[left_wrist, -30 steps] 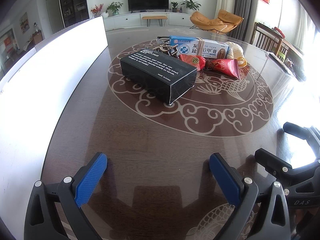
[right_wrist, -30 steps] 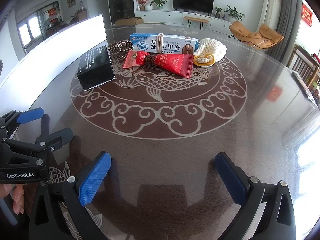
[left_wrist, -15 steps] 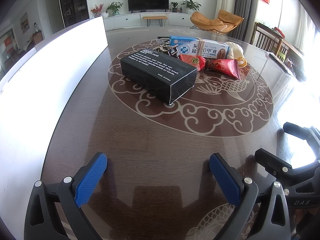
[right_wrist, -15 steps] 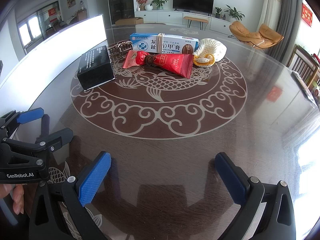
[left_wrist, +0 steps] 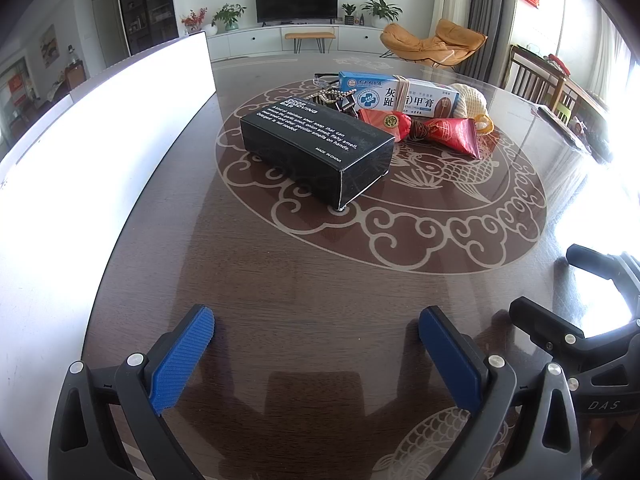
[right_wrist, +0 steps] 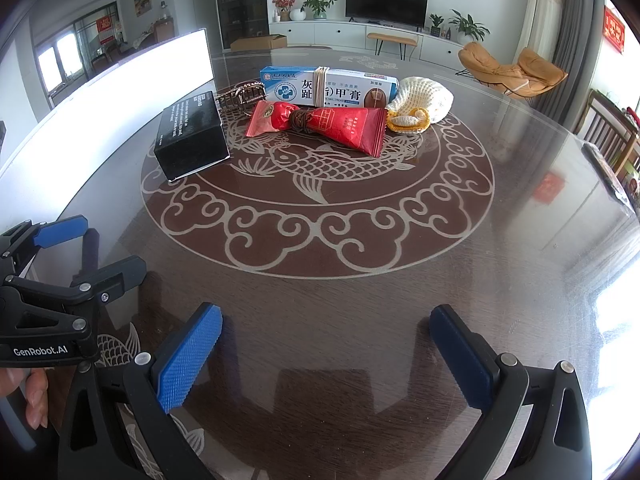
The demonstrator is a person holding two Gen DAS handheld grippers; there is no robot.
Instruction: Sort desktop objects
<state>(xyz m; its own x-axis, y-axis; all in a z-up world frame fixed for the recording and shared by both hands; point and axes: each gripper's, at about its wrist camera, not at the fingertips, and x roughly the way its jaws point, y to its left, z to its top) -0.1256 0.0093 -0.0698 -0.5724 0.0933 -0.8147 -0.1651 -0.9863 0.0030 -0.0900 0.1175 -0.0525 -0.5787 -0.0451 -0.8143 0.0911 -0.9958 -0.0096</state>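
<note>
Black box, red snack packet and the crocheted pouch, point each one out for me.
Black box (left_wrist: 316, 136): left wrist view, on its printed top face.
Red snack packet (right_wrist: 344, 126): right wrist view, on the wrapper's wide middle.
Crocheted pouch (right_wrist: 426, 96): right wrist view, on its cream knitted body.

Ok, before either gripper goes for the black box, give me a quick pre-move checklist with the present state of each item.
1. Left gripper open, holding nothing: ok.
2. Right gripper open, holding nothing: ok.
3. Black rectangular cardboard box lying flat, sides free to grasp: ok.
4. Bare tabletop between grippers and box on the glossy brown patterned table: ok.
5. Red foil snack packet clear of the box: cannot tell, it sits close.
6. Where the sorted box should go: cannot tell, no bin seen.
</note>
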